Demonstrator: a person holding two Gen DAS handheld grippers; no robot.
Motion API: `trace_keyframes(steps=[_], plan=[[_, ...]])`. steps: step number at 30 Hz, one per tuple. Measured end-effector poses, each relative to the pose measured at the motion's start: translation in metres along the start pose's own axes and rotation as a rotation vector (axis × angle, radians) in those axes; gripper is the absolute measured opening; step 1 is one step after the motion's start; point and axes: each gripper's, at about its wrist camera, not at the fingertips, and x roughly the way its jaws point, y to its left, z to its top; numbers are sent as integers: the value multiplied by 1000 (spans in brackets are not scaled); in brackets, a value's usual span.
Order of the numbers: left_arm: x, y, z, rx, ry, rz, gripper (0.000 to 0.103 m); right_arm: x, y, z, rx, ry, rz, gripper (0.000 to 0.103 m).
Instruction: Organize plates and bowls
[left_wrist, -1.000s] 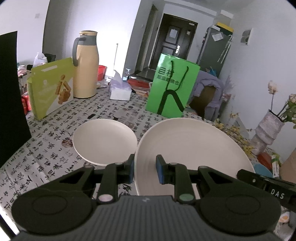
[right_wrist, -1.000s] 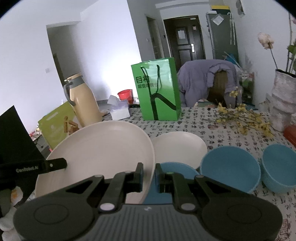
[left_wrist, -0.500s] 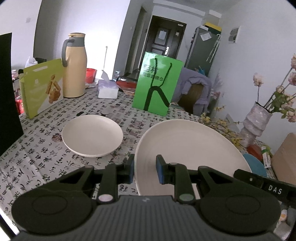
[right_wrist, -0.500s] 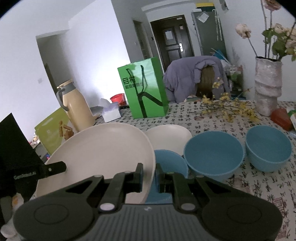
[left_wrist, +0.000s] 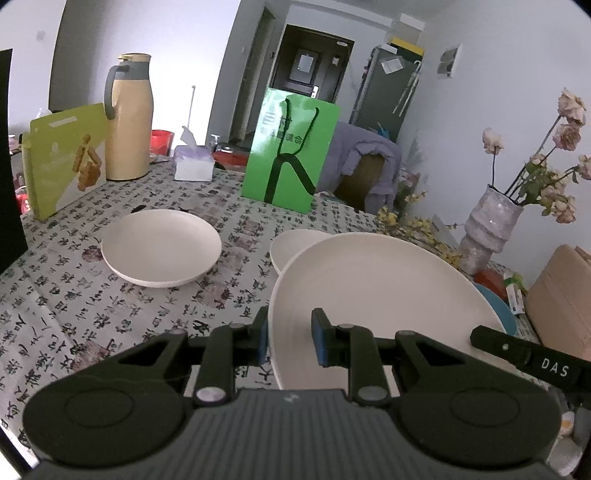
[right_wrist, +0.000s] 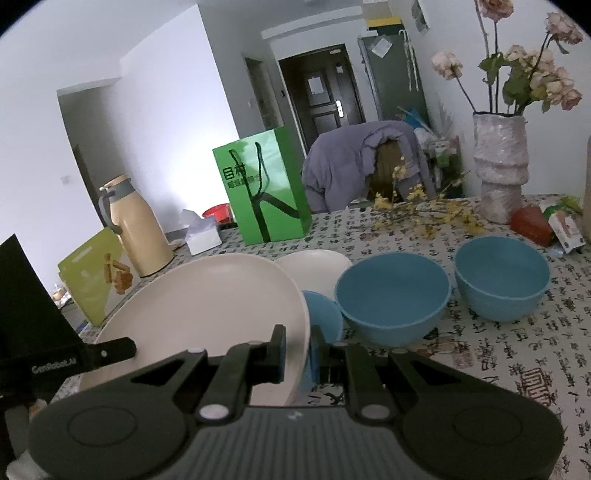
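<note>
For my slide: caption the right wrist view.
Both grippers carry a large plate beside three blue bowls.

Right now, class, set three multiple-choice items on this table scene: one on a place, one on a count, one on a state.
1. Where does the green bag stand?
A. On the table beyond the plates
B. Inside a bowl
C. On the floor

2. How many blue bowls show in the right wrist view?
A. One
B. Three
C. Five

3. What grips the large plate?
A. Nothing
B. One hand-held gripper
C. Both hand-held grippers

Key: 1 A, it stands on the patterned cloth; 2 B, three are visible; 3 C, the left hand-held gripper and right hand-held gripper each clamp its rim.
</note>
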Motion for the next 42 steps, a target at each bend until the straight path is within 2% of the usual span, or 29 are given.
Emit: trace_keyframes(steps=[22, 42], plan=[[-9, -11, -24, 22, -4, -47, 23, -21, -19, -30, 47, -38, -19, 13], [-11, -23, -47, 58, 30, -87, 23, -41, -37, -51, 72, -39, -44, 13]])
